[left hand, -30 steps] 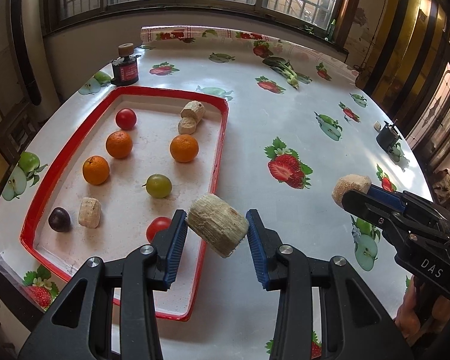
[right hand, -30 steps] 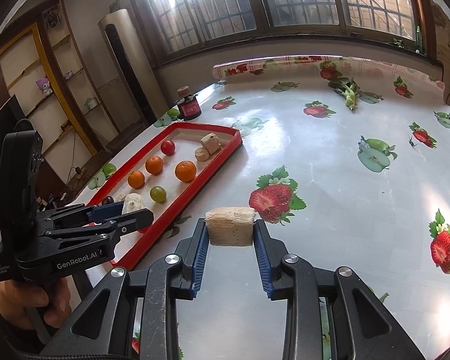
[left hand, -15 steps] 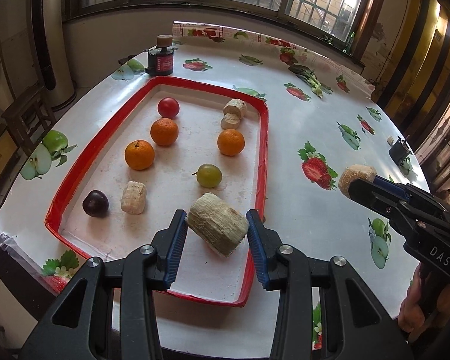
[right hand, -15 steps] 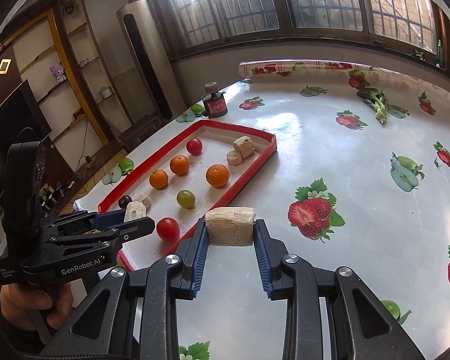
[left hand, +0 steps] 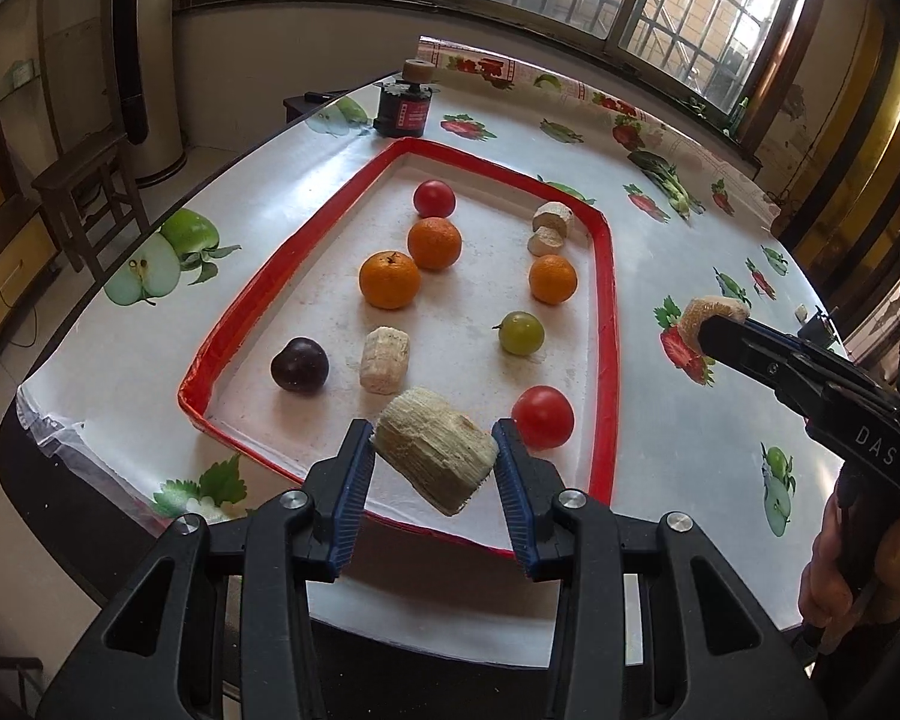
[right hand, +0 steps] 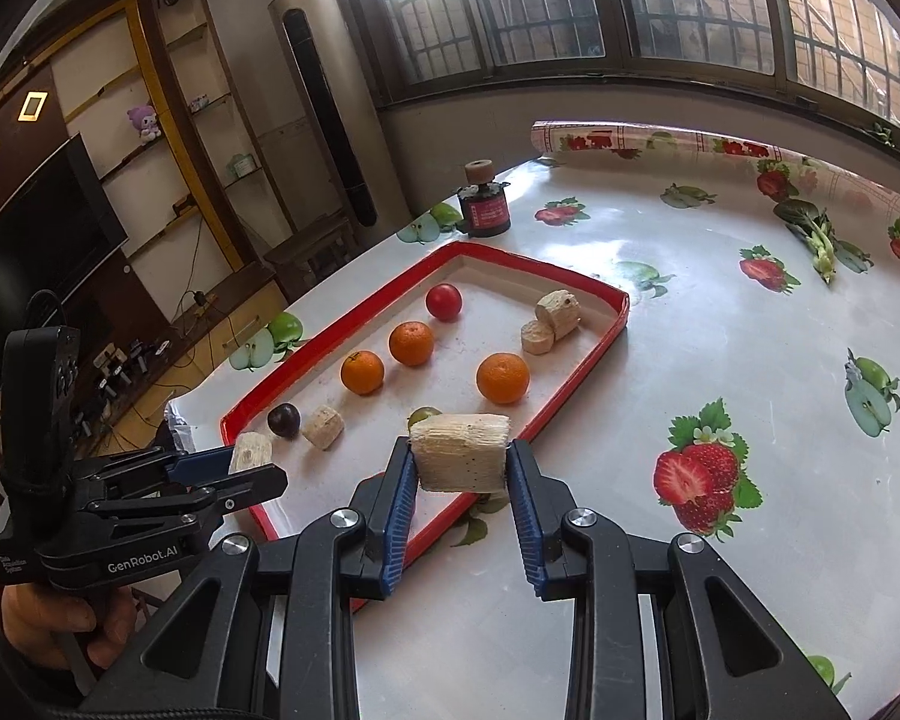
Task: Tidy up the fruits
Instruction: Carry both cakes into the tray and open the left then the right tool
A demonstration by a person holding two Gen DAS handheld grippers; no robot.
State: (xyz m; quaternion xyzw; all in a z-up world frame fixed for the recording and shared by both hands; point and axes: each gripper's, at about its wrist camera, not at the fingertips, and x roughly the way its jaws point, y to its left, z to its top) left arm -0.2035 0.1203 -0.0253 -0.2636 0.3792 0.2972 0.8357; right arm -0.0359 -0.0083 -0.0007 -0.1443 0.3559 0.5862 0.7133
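Note:
My left gripper (left hand: 433, 456) is shut on a pale beige fruit chunk (left hand: 435, 456) above the near end of the red-rimmed tray (left hand: 605, 360). My right gripper (right hand: 461, 462) is shut on a second beige chunk (right hand: 461, 451) above the tray's right rim (right hand: 576, 369). In the tray lie three oranges (left hand: 389, 279), two red tomatoes (left hand: 543, 417), a green grape (left hand: 521, 333), a dark plum (left hand: 299, 365) and three more beige chunks (left hand: 384, 358). The right gripper's chunk also shows in the left wrist view (left hand: 699, 315).
The table wears a white cloth with printed strawberries and apples (right hand: 699, 480). A dark jar with a cork (left hand: 407, 103) stands past the tray's far end. A leafy green vegetable (right hand: 816, 240) lies at the back right. The table's front edge (left hand: 150, 546) is near.
Both grippers have moved left over the tray with their chunks still held. The left gripper now hangs over the tray's near end. The tray's fruits have not moved.

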